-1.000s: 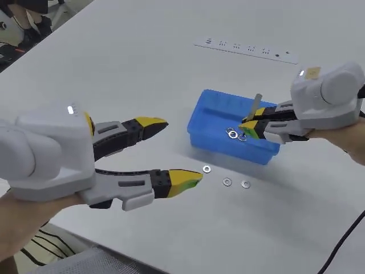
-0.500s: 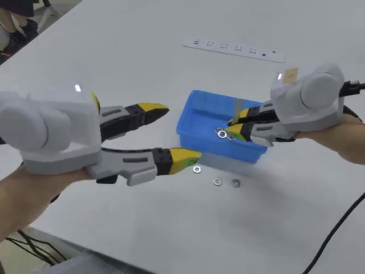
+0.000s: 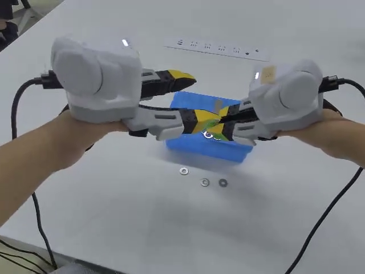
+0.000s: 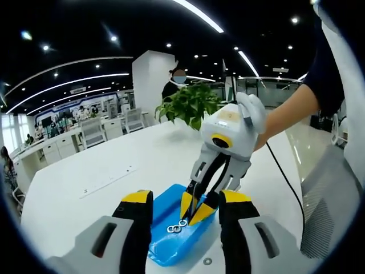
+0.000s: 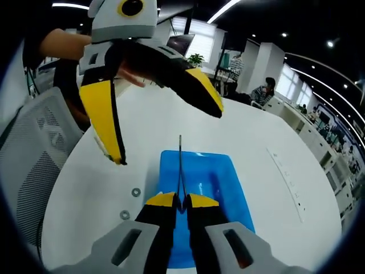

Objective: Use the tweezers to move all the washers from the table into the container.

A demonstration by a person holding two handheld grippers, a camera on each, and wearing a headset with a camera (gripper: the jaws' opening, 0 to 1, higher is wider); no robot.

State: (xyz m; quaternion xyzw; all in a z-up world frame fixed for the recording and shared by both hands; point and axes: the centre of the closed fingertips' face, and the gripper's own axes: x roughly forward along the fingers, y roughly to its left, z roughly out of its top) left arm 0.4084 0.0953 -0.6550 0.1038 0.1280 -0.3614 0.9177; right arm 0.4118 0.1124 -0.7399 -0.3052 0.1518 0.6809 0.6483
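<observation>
1. Head view: found L gripper (image 3: 197,97) spread wide w/ nothing held, centre frame, just above blue container (image 3: 181,142).
2. Found R gripper (image 3: 221,128) pressed together on tweezers (image 5: 180,165), thin tips aimed down into container.
3. Counted three washers (image 3: 205,182) on table (image 3: 142,228), lower centre, just below container; spotted a few more already inside.
4. Judged next pick due. Needed to pull L gripper clear, lower tweezers steeply onto nearest washer's rim and squeeze gently so as not to flick it. Then lift straight up and release low over container.
</observation>
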